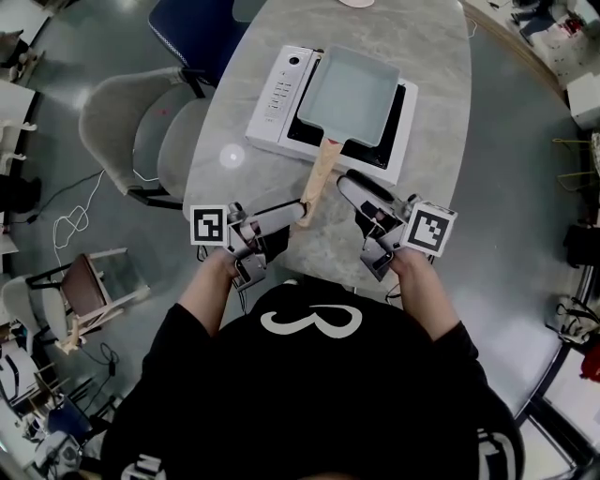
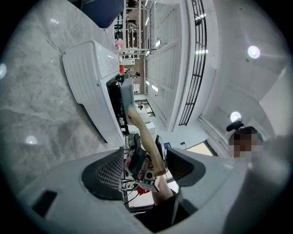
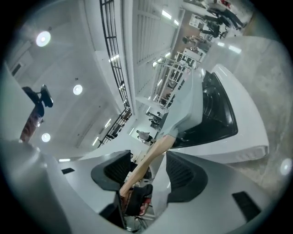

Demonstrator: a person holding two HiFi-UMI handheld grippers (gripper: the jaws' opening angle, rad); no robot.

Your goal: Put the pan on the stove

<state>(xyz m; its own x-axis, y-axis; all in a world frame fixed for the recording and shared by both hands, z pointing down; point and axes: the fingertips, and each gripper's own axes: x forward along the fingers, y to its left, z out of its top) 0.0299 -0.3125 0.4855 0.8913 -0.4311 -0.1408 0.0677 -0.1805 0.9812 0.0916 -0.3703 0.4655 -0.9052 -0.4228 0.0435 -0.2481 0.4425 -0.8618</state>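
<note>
Grey-blue rectangular pan (image 1: 352, 89) sits flat on the black glass of the stove (image 1: 277, 89) and covers most of the cooking zone. Its long axis runs from the stove's far side to its near side, slightly skewed. The pale wooden handle (image 1: 319, 178) points off the stove's near edge toward the person, and its end is out over the tabletop.

Left gripper (image 1: 298, 214): lies on the near side of the stove and reaches in from the left, with its tips at the handle's end. Its jaws are spread wide. In the left gripper view the handle's end shows in the gap, and neither pad presses on it.

Right gripper (image 1: 345, 180): also on the near side of the stove, just right of the handle. Its jaws are apart. In the right gripper view the handle crosses the gap, with no grip on it.

Stove: a white body with its control strip along the left side. It stands on a pale marbled table (image 1: 412, 37).

Left of the stove, off the table, are a grey armchair (image 1: 117, 122) and a blue chair (image 1: 187, 28). The floor (image 1: 525, 169) is grey and glossy, and ceiling lights show in both gripper views.
</note>
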